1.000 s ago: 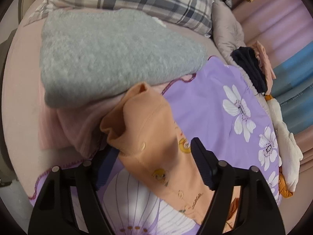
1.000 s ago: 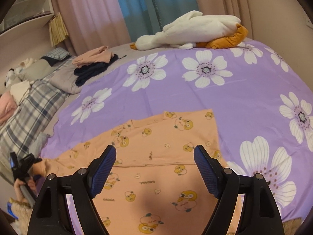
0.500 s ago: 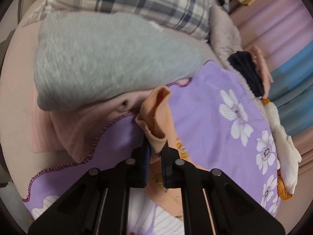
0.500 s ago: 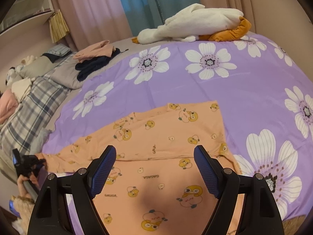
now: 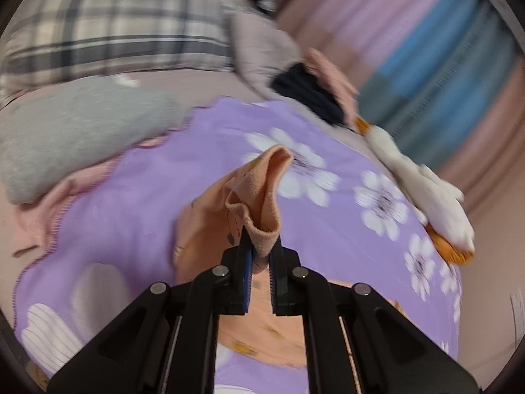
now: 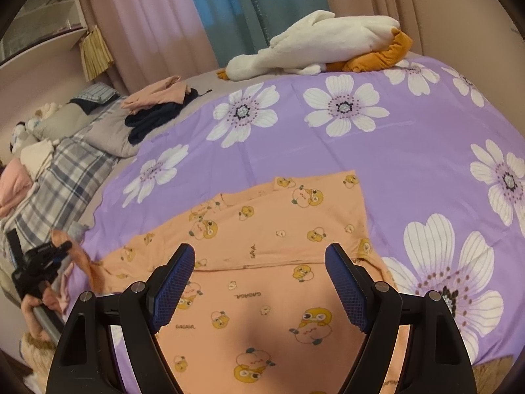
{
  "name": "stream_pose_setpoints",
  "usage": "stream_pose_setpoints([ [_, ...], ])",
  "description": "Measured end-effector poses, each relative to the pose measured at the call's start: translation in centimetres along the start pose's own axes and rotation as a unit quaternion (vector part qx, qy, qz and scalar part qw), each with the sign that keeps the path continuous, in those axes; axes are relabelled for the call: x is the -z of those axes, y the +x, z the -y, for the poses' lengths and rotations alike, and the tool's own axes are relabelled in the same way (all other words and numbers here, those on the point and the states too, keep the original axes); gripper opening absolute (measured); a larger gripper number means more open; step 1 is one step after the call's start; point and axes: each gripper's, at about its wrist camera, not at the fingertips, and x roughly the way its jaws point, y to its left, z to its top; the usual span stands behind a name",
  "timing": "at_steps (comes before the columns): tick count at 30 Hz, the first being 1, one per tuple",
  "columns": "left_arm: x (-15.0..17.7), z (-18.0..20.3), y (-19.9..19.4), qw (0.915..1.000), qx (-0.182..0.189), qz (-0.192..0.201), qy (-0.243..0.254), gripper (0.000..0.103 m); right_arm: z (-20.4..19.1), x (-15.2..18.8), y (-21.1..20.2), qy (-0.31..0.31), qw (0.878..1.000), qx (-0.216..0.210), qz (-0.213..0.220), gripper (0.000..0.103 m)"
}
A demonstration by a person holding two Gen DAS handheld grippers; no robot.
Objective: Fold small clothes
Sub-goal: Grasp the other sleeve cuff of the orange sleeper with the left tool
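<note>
An orange child's top [image 6: 279, 249] printed with small chicks lies spread on the purple flowered bedspread [image 6: 410, 151]. My left gripper [image 5: 261, 256] is shut on the cuff of its sleeve [image 5: 262, 197] and holds it lifted above the bedspread. In the right wrist view this gripper [image 6: 55, 252] shows at the far left with the sleeve end raised. My right gripper [image 6: 261, 282] is open and empty, hovering above the body of the top.
A white and orange plush goose [image 6: 321, 46] lies at the far edge. Dark and pink clothes [image 6: 157, 108] are piled at the back left. A plaid pillow [image 5: 115, 32] and a grey blanket [image 5: 75, 131] lie to the left. Curtains [image 6: 213, 16] hang behind.
My left gripper shut on the sleeve cuff, then lifted it and swung it towards the middle of the bed. My right gripper stayed open, moving slightly.
</note>
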Motion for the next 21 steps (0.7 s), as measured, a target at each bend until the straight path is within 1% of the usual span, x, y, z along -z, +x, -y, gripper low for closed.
stream_pose_setpoints([
  [2, 0.8, 1.8, 0.4, 0.9995, 0.017, -0.008, 0.026, 0.007, 0.2, 0.0, 0.0, 0.004, 1.000, 0.003, 0.000, 0.081],
  [3, 1.6, 3.0, 0.7, 0.9986, 0.026, -0.015, 0.044, 0.007, 0.2, 0.0, 0.1, 0.005, 1.000, 0.004, 0.000, 0.081],
  [5, 2.8, 4.5, 1.5, 0.9961, 0.047, -0.038, 0.065, 0.007, 0.3, 0.1, 0.3, 0.006, 1.000, 0.003, -0.004, 0.081],
  [7, 4.3, 6.1, 2.7, 0.9914, 0.071, -0.071, 0.084, 0.007, 0.3, 0.2, 0.5, 0.006, 1.000, 0.005, -0.007, 0.081],
  [9, 5.6, 7.2, 3.4, 0.9872, 0.084, -0.087, 0.104, 0.007, 0.1, 0.4, 0.7, 0.004, 1.000, 0.005, -0.011, 0.081],
  [11, 7.0, 8.4, 4.0, 0.9829, 0.087, -0.097, 0.130, 0.007, 0.1, 0.5, 0.9, 0.002, 1.000, 0.004, -0.014, 0.081],
  [12, 7.9, 8.9, 4.4, 0.9792, 0.095, -0.109, 0.143, 0.007, 0.1, 0.5, 1.0, 0.001, 1.000, 0.005, -0.016, 0.081],
  [15, 9.8, 9.3, 6.0, 0.9709, 0.112, -0.154, 0.146, 0.007, 0.3, 0.6, 1.2, 0.003, 1.000, 0.008, -0.019, 0.081],
  [18, 11.4, 9.9, 7.2, 0.9671, 0.098, -0.167, 0.165, 0.007, 0.6, 0.7, 1.4, 0.008, 1.000, 0.010, -0.022, 0.081],
  [20, 11.9, 10.0, 7.8, 0.9652, 0.094, -0.179, 0.166, 0.008, 0.8, 0.8, 1.5, 0.011, 1.000, 0.011, -0.025, 0.081],
  [21, 12.3, 9.9, 8.4, 0.9634, 0.093, -0.191, 0.164, 0.008, 0.9, 0.8, 1.6, 0.012, 0.999, 0.012, -0.027, 0.081],
])
